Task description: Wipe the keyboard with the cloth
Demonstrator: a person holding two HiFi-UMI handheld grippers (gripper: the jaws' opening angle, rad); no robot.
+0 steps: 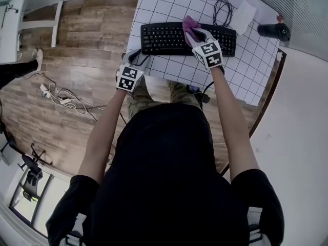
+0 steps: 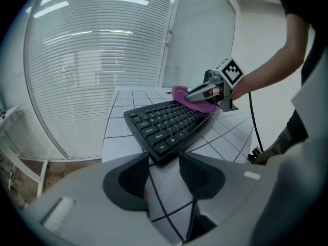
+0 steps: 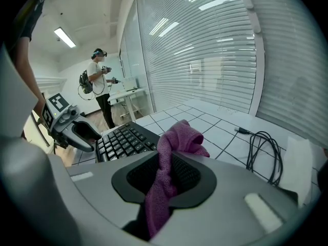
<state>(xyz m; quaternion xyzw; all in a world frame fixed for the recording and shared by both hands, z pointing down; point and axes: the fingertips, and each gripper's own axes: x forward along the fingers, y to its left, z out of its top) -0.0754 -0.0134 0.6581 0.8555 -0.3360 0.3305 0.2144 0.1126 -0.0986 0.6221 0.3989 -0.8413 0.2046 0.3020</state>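
Right gripper (image 3: 164,174) clamped on purple cloth (image 3: 180,135) over keyboard (image 1: 164,38); left gripper (image 2: 164,169) agape, empty, at worktop (image 1: 174,1) edge, seven o'clock of keyboard.

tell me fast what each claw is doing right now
Left claw: open, nothing in it, at the near end of the keyboard.
Right claw: closed on the purple cloth.
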